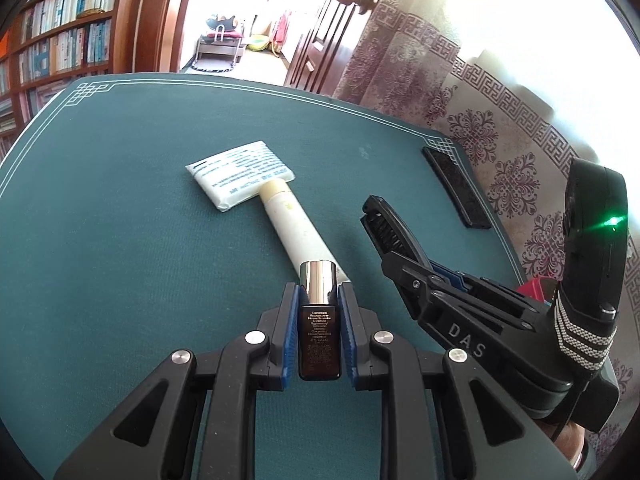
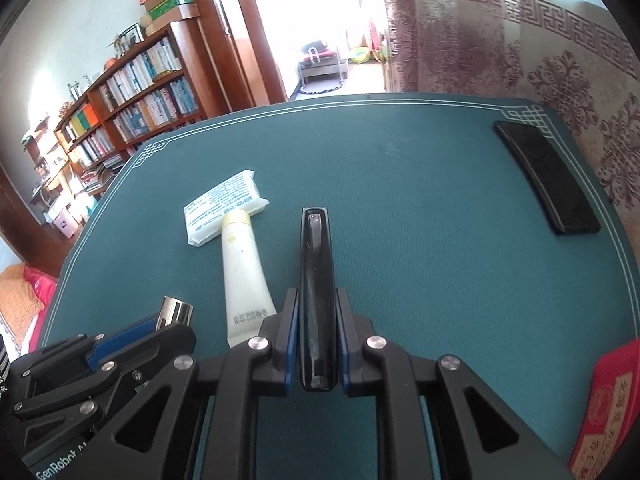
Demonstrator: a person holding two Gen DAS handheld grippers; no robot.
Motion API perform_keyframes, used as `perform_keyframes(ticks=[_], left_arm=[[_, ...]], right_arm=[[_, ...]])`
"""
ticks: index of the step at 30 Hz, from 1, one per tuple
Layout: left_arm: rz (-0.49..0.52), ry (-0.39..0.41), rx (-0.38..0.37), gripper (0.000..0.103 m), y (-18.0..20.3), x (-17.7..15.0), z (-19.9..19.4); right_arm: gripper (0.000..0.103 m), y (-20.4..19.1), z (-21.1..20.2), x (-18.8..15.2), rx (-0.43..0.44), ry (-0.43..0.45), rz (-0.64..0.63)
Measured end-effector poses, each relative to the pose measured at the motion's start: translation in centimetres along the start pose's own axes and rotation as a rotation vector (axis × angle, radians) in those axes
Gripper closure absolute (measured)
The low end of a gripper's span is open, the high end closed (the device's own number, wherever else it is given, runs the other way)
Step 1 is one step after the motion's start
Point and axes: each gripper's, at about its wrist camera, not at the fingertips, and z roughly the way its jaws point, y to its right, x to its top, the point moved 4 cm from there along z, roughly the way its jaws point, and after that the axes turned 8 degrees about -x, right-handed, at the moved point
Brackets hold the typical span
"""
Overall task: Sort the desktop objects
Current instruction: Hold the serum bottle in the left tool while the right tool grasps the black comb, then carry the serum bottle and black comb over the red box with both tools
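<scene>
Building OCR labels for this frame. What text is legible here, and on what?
"DAS": on the right hand-held gripper, seen from the left wrist.
"GenRobot" plus a cut-off word: on the left hand-held gripper, lower left of the right wrist view.
Dark bottle: pale label lines, too small to read.
White packet: blue print, blurred.
Cream tube: dark characters, unreadable.
Red packet: gold characters, unreadable.
Book spines: too small.

Two wrist fisheyes, close, angled down over the green mat (image 1: 120, 200), both catching the cream tube (image 2: 244, 272)
</scene>
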Motion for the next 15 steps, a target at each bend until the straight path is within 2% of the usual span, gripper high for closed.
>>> perform_keyframes(ticks=[6,15], left_arm=[[0.011,-0.013,-0.064,0.081,1.7,-0.3,-0.2],[0.079,-0.014,-0.117,0.081,5.1,-1.0,-1.1]], right_arm=[[0.085,2.1,-3.3,-0.9,-0.024,0.032,0.058],[0.085,4.5,-8.1,-3.1,-0.049,0.084,0.108]])
